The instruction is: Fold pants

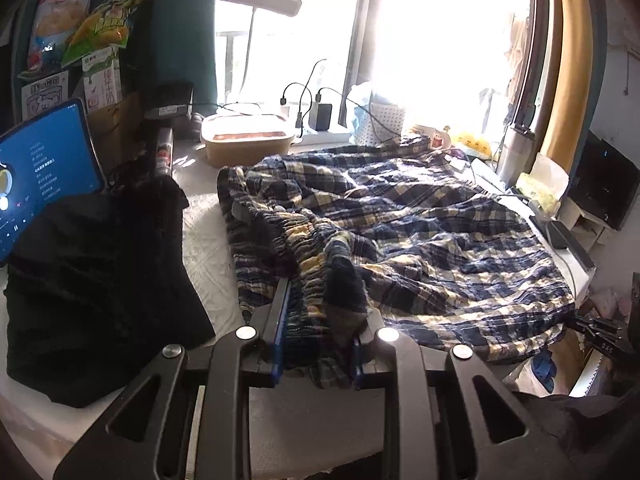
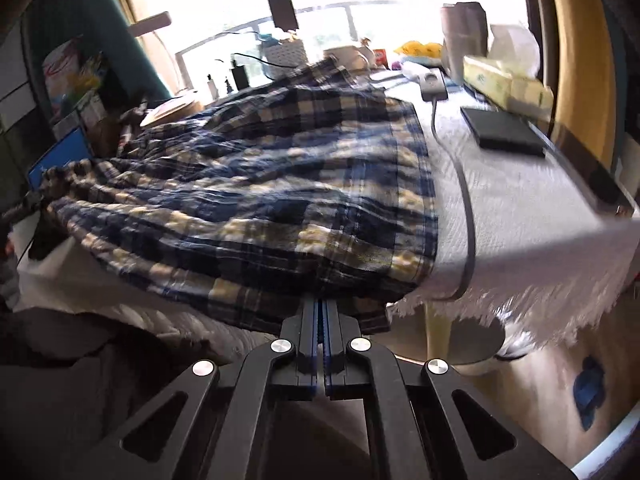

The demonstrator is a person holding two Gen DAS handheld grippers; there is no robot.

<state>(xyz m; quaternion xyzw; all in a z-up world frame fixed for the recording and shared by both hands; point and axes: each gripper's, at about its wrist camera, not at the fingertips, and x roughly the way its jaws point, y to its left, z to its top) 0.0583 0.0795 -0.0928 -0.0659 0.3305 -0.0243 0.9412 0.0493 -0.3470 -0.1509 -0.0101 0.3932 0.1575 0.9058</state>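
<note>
Left gripper (image 1: 320, 320) fingers slightly apart, gripping; right gripper (image 2: 320, 312) fingers together.

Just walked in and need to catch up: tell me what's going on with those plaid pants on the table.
A person is working two handheld grippers on the plaid pants, which lie crumpled across the white-covered table. The left gripper is clamped on the bunched elastic waistband. The right gripper is shut at the pants' edge near the table's front; whether it has pinched cloth is unclear. No fold is made yet. A black garment sits beside the pants.
</note>
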